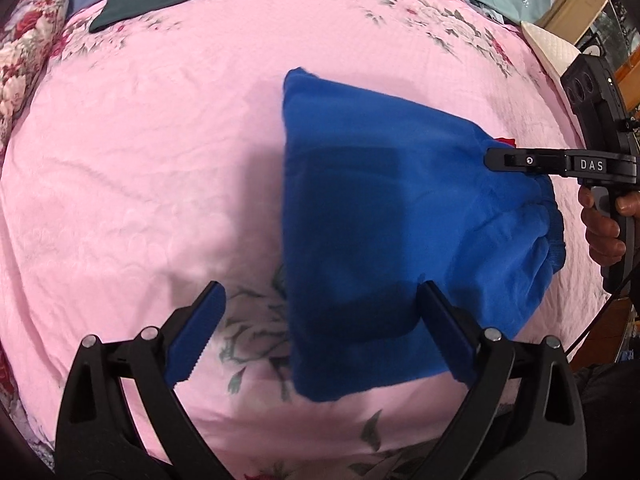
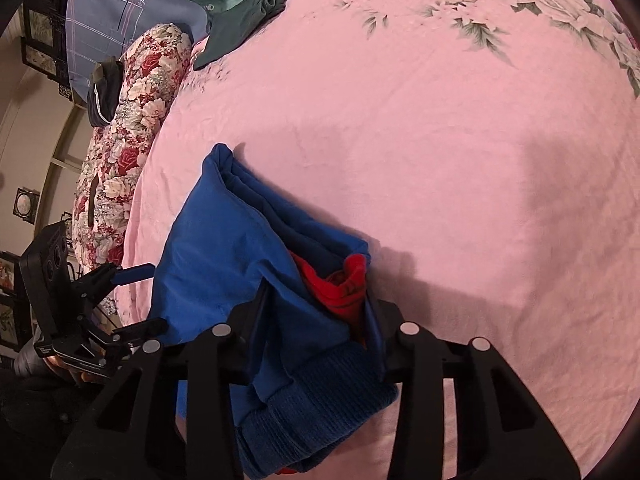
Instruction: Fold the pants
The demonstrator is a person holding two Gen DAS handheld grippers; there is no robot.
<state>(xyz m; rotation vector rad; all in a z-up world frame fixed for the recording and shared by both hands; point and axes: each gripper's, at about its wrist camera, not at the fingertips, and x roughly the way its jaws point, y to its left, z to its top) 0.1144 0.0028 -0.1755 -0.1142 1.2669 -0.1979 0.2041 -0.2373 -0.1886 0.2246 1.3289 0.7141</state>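
Near the bed's (image 1: 160, 152) front edge lie the folded blue pants (image 1: 380, 208). Right tongs (image 2: 316, 316) are clamped on the bunched waistband end. Left tongs (image 1: 320, 328) stand wide apart, straddling the pants' near edge, gripping nothing.

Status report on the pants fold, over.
Left tongs open over blue pants. Right tongs clamped on waistband end. Pink bedspread around the pants bare.

Blue fleece pants (image 1: 384, 216), red lining showing at the waist, folded into a compact bundle. Lying on pink floral bedspread (image 1: 160, 140). Ribbed elastic waistband bunched at one end.
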